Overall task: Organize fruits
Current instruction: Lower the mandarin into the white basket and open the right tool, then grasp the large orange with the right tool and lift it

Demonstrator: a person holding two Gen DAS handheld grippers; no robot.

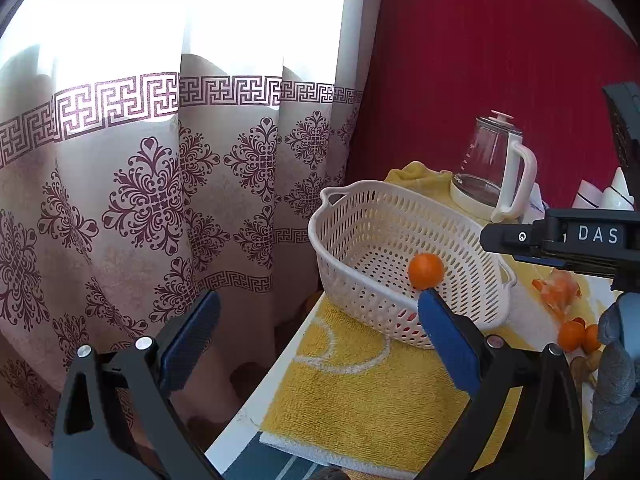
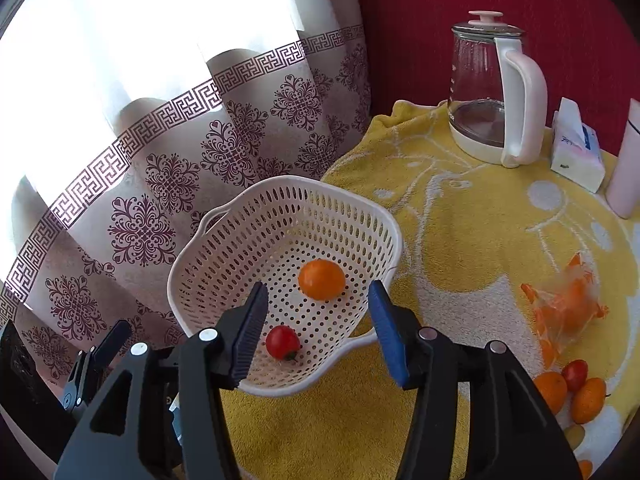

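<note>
- The right gripper point(image 2: 318, 330) stands wide open and holds nothing, its fingers hanging over the near rim of the white basket point(image 2: 224, 240).
- An orange fruit point(image 2: 321, 279), smooth and round, sits in the basket at 12 o'clock from the fingertips; a glossy red cherry tomato point(image 2: 283, 342) lies between them, on the basket floor.
- The left gripper point(image 1: 320, 328) is also spread wide and empty, the basket at its 1 o'clock.
- More small fruits point(image 2: 576, 388) lie loose on the yellow towel point(image 2: 460, 240) at 4 o'clock.
</note>
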